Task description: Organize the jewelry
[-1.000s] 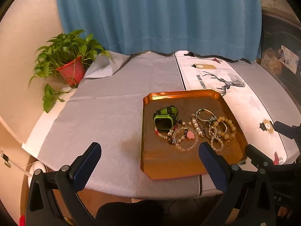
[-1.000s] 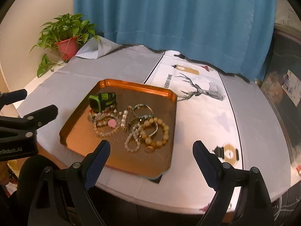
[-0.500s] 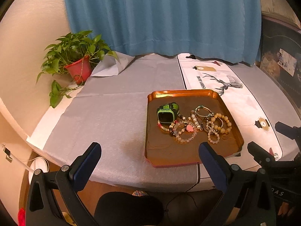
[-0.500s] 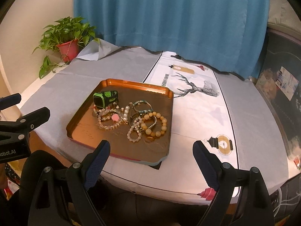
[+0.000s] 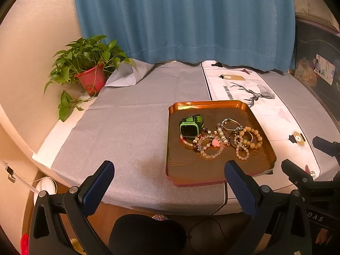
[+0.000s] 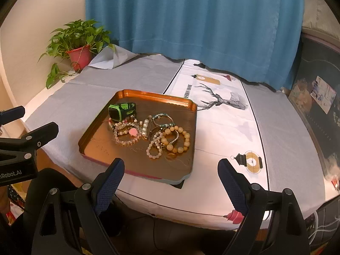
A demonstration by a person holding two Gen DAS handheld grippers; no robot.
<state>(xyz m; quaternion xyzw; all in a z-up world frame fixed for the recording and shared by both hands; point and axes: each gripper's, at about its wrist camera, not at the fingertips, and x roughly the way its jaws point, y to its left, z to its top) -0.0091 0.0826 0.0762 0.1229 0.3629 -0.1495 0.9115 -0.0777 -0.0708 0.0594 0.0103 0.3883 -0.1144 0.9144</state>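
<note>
A copper tray (image 5: 182, 180) (image 6: 93, 153) sits near the table's front edge. In it lie a green smartwatch (image 5: 190, 126) (image 6: 121, 110), a clear bead bracelet with a pink charm (image 5: 210, 146) (image 6: 127, 135), a wooden bead bracelet (image 5: 251, 137) (image 6: 179, 139) and several other bracelets in a heap. My left gripper (image 5: 167, 180) is open and empty, held off the table's front edge, short of the tray. My right gripper (image 6: 170, 176) is open and empty, just short of the tray's near right corner.
A potted plant in a red pot (image 5: 90, 76) (image 6: 79, 53) stands at the back left. A white runner with a deer print (image 5: 250, 93) (image 6: 221, 102) crosses the grey tablecloth (image 5: 127, 127). A blue curtain (image 5: 180, 21) hangs behind.
Both grippers have pulled back and up from the table, so the tray looks smaller and farther. Both stay open. The jewelry has not moved.
</note>
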